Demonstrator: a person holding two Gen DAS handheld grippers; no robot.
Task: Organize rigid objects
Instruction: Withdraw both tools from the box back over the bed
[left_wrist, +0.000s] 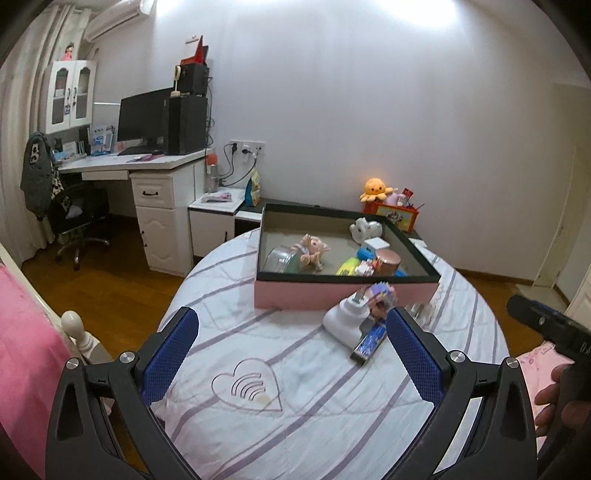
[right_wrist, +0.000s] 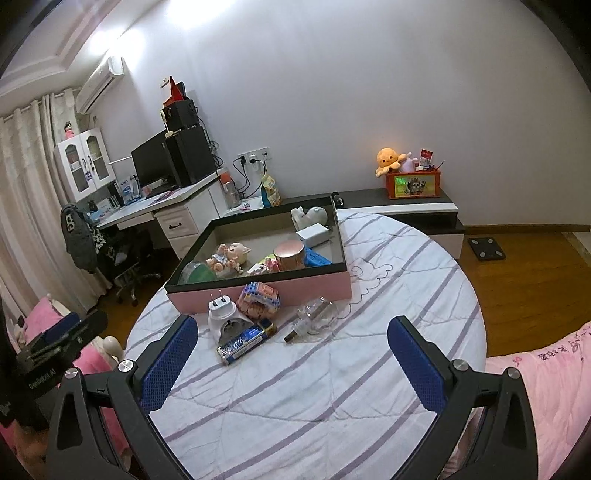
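Note:
A pink box with a black rim (left_wrist: 332, 293) (right_wrist: 258, 291) sits on a round table with a striped cloth (left_wrist: 295, 369) (right_wrist: 332, 387). It holds a doll (right_wrist: 229, 256), a copper tin (right_wrist: 290, 258), a white charger (right_wrist: 312, 234) and other toys. In front of it lie a white plug adapter (right_wrist: 223, 314) (left_wrist: 347, 317), a blue battery pack (right_wrist: 245, 341) (left_wrist: 367, 345), a pink block house (right_wrist: 258, 299) and a clear glass bottle (right_wrist: 314, 319). My left gripper (left_wrist: 291, 336) and right gripper (right_wrist: 291, 343) are both open and empty, hovering above the table short of these items.
A white desk (left_wrist: 155, 166) with monitor and office chair (left_wrist: 74, 221) stands at the left. A low cabinet (right_wrist: 406, 206) carries a red box and orange plush (right_wrist: 389, 158). Pink bedding (right_wrist: 546, 369) lies at the right, a bedpost (left_wrist: 74, 325) at the left.

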